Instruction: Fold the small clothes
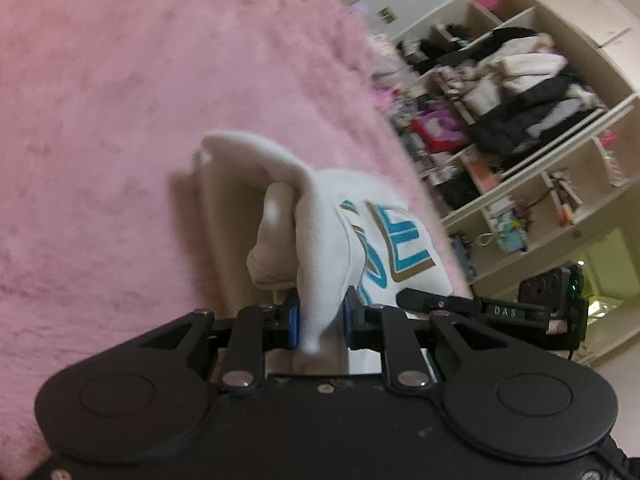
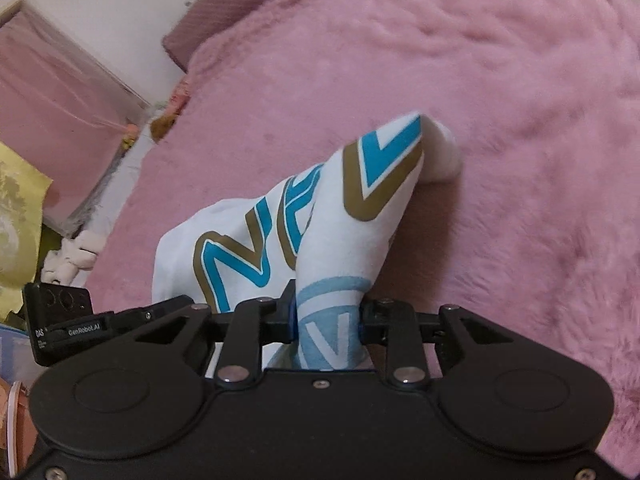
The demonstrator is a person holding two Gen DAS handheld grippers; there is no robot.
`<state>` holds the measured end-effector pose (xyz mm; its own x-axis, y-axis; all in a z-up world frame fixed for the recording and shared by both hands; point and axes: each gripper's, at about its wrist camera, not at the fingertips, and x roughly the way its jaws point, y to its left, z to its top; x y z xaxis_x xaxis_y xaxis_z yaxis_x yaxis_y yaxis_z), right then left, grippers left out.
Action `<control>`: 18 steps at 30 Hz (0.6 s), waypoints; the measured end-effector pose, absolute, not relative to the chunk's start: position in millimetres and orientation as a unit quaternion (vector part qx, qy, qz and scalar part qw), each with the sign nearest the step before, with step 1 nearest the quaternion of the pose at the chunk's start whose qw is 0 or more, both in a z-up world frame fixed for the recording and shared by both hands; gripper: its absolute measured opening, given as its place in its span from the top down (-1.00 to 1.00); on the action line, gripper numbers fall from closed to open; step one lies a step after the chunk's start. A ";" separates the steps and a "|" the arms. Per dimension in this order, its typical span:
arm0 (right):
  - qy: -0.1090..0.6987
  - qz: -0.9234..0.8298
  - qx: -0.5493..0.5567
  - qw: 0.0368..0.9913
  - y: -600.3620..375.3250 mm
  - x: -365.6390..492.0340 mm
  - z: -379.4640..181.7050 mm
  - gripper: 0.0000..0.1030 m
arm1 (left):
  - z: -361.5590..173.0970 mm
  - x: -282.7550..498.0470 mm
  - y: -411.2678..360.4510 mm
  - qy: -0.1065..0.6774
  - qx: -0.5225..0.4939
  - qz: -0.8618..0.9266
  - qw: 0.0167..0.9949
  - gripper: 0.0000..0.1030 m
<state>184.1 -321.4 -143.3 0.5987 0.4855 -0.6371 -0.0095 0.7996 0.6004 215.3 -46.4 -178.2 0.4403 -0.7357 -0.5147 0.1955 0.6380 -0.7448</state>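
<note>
Left wrist view: we see our left gripper (image 1: 320,322) with its blue pads clamped on a bunched fold of the soft white garment (image 1: 320,232), printed with teal and gold letters. It lies mid-frame on the fluffy pink blanket (image 1: 120,120). At the upper right, cream shelves (image 1: 560,92) hold heaped dark and pale clothes. In the right wrist view our right gripper (image 2: 328,322) pinches another printed fold.
</note>
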 end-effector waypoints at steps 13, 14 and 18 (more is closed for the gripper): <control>0.411 0.121 0.179 0.886 -319.4 174.6 -175.2 -0.09 | -154.1 211.0 -57.7 0.421 -0.176 -0.244 0.855 -0.01; 0.405 0.105 0.154 0.895 -318.6 170.3 -163.0 -0.09 | -138.9 206.8 -58.9 0.409 -0.140 -0.229 0.872 -0.02; 0.342 0.050 0.068 0.936 -317.0 141.9 -112.4 -0.04 | -84.2 192.9 -63.8 0.332 -0.092 -0.202 0.917 -0.10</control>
<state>141.9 -317.0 -112.4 0.7609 0.1398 -0.6337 -0.0466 0.9858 0.1616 192.9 -63.8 -84.2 0.6978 -0.4308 -0.5723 0.3084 0.9018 -0.3028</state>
